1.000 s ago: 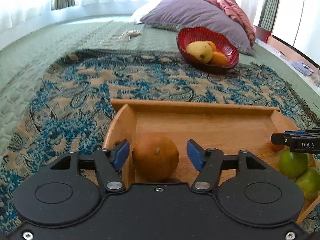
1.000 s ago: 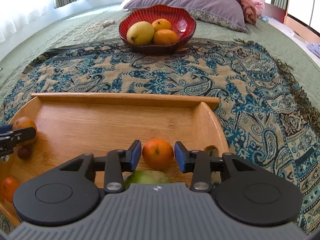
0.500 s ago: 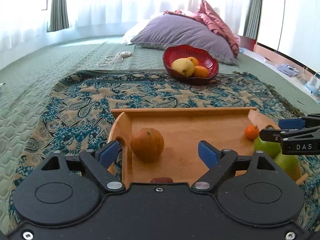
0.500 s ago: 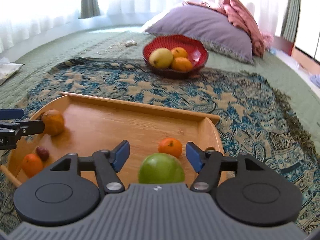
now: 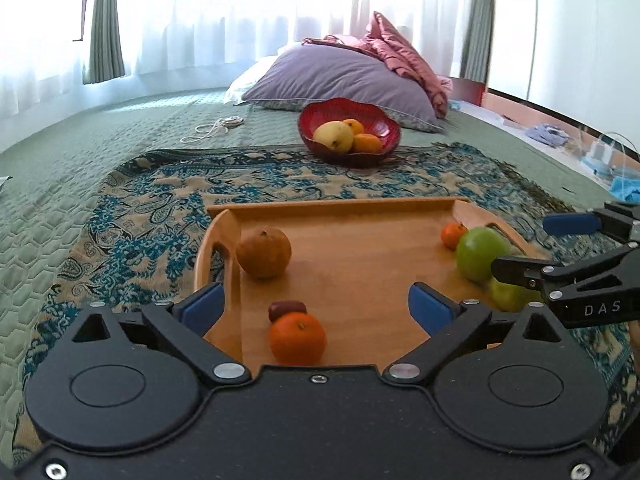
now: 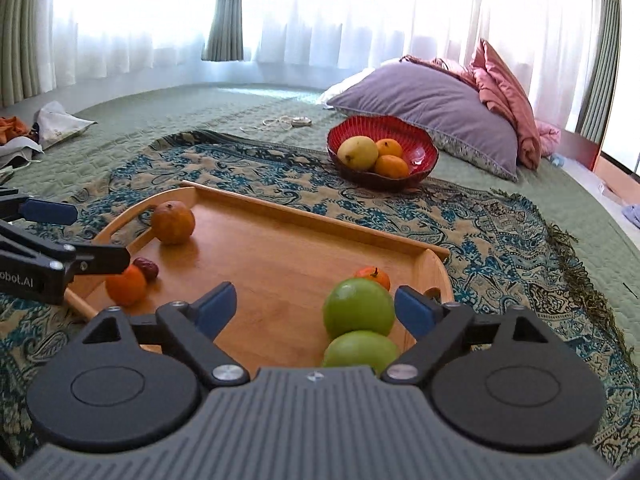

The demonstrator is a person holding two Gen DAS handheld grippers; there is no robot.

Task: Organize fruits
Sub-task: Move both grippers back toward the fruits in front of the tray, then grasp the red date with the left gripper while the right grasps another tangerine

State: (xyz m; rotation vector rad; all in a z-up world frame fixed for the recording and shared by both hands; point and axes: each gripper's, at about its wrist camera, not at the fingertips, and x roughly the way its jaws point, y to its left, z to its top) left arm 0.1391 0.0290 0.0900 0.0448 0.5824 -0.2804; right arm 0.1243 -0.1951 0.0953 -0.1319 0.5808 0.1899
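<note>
Left gripper (image 5: 316,304): jaws spread wide, nothing held. Its pads hang above the near edge of the wooden tray (image 5: 360,204), the left pad over the tray's left wall. An orange (image 5: 297,337) lies on the tray floor between and just below the pads, untouched, with a small dark-red fruit (image 5: 286,309) (possibly a date; too small to be sure) touching its far side. Farther in, near the left handle, rests a duller brownish orange (image 5: 263,253).

Right gripper (image 6: 316,308): jaws likewise wide apart and empty. A green apple (image 6: 359,307) sits inside the gap, close to the right pad but not gripped; a second green fruit (image 6: 360,350) lies just nearer the camera, touching the first. A small tangerine (image 6: 374,276) sits just behind the apple, by the right handle.

Beyond the tray, on the patterned blanket (image 6: 500,232), stands a red bowl (image 6: 382,148) holding a yellow mango (image 6: 357,153) and two oranges.

Progress, as a judgement: three fruits are in the bowl and six lie loose on the tray, so the sorting appears partly done. If the bowl is the goal, most of the work remains, and neither gripper has yet closed on a fruit.
</note>
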